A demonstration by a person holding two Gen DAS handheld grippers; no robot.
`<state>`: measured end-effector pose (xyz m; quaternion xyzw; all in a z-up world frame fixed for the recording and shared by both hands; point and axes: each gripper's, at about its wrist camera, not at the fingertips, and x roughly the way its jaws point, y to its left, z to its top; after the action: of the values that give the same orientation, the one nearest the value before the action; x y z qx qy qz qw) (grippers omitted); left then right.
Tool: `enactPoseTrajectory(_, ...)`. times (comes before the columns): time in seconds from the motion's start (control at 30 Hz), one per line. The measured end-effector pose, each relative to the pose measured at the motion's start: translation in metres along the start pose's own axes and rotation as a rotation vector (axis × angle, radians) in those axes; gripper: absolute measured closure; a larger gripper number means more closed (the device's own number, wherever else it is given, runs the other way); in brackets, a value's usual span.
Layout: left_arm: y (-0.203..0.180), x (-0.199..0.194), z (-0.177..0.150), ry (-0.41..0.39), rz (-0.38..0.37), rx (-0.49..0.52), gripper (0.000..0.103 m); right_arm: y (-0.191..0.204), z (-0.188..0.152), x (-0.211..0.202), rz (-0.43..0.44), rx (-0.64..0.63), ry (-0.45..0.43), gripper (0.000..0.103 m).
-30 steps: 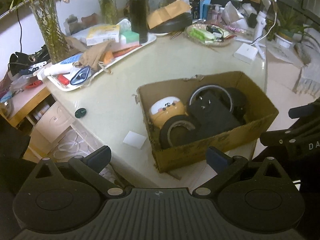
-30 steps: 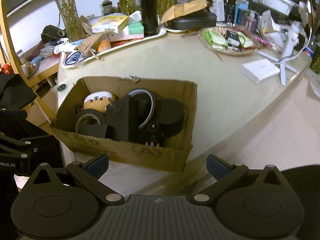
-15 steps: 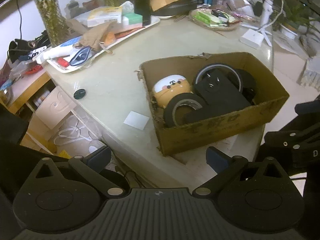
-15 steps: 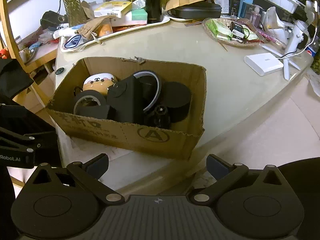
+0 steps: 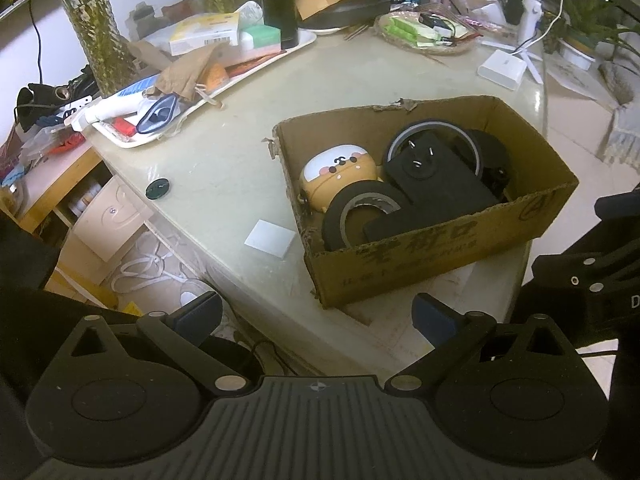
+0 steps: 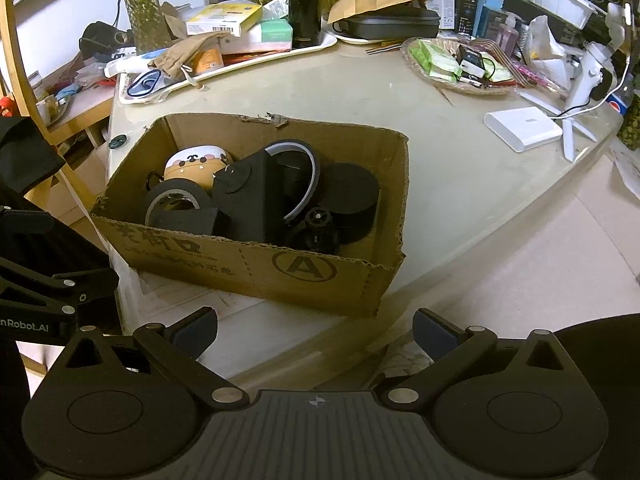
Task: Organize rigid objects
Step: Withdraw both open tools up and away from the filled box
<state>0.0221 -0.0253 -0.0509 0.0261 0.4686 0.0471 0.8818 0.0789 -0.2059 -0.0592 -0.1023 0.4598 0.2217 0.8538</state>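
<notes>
In the left wrist view the left gripper (image 5: 316, 316) sits at the bottom of the frame with its jaws spread wide and nothing between them, short of the table (image 5: 360, 76) edge. The box (image 5: 440, 248), open-topped cardboard, lies right of centre on the table near its front edge. Inside, at the left, is a round yellow-and-white case (image 5: 338, 180) with a cartoon face; in front of it a black tape roll (image 5: 360, 216) leans against the box wall. A black plug block (image 5: 432, 176) (two metal prongs up) lies across the middle, over a grey-rimmed ring (image 5: 436, 130). Left of the box a white card (image 5: 270, 237) lies flat on the table, and further left a dark round cap (image 5: 158, 189) sits near the edge. A cluttered white tray (image 5: 192, 108) fills the upper left, with a tall black bottle (image 5: 277, 0) at its far end. A white slab (image 5: 502, 69) lies at upper right.

In the right wrist view the right gripper (image 6: 314, 334) is likewise wide apart and empty, low in the frame and in front of the box (image 6: 304, 268), which sits centre-left, its near wall printed with a circled A. A black cylinder (image 6: 352, 204) lies in the box's right end, with a small black knob (image 6: 318, 224) just before it. Part of the other gripper shows at the left edge.
</notes>
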Motion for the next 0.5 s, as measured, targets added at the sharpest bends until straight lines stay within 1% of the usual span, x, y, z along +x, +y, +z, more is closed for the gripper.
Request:
enactPoseTrajectory(0.23, -0.0013, 0.0005, -0.0006, 0.006, 0.0, 0.005, 0.0, -0.0015, -0.0003, -0.0015, -0.001, 0.008, -0.003, 0.0)
enactPoseTrajectory(0.5, -0.004, 0.0042, -0.0012, 0.034, -0.013, 0.024, 0.0, -0.0022, -0.0007, -0.0018, -0.001, 0.01, -0.003, 0.0)
